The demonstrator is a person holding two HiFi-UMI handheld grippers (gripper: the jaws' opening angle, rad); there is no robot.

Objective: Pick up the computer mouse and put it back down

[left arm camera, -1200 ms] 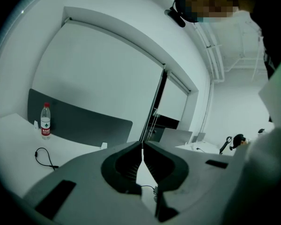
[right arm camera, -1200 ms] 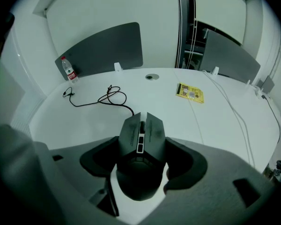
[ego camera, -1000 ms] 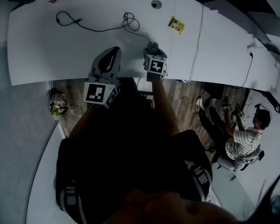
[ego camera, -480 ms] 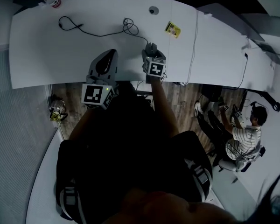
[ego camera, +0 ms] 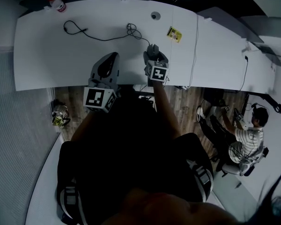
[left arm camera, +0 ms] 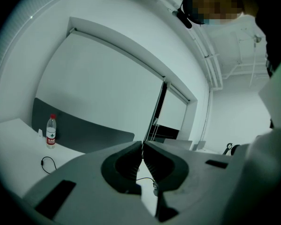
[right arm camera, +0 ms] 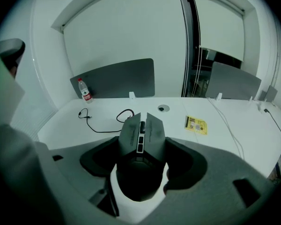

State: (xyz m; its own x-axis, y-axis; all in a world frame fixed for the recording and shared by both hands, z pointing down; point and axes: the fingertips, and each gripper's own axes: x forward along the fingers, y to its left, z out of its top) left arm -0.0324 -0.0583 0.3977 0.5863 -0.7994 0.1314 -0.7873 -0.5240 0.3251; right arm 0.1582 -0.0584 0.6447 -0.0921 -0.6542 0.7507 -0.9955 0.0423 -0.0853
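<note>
My right gripper (ego camera: 152,54) was clamped on the computer mouse (right arm camera: 141,134), one jaw against each flank, over the near edge of the white curved desk (ego camera: 51,55); I couldn't tell whether the mouse touched the top. My left gripper (left arm camera: 143,148) was beside it, jaws pressed together with nothing in them. Farther back on the desk lay a black cable (ego camera: 103,36), a yellow card (ego camera: 174,33) and a water bottle (ego camera: 57,3). Grey partition panels (right arm camera: 118,78) stood behind the desk. To the right, a person (ego camera: 246,142) sat above the wooden floor (ego camera: 187,97).

Water bottle (ego camera: 57,3) at desk (ego camera: 47,55) far corner; yellow card (ego camera: 174,33) near grommet (ego camera: 155,16).
</note>
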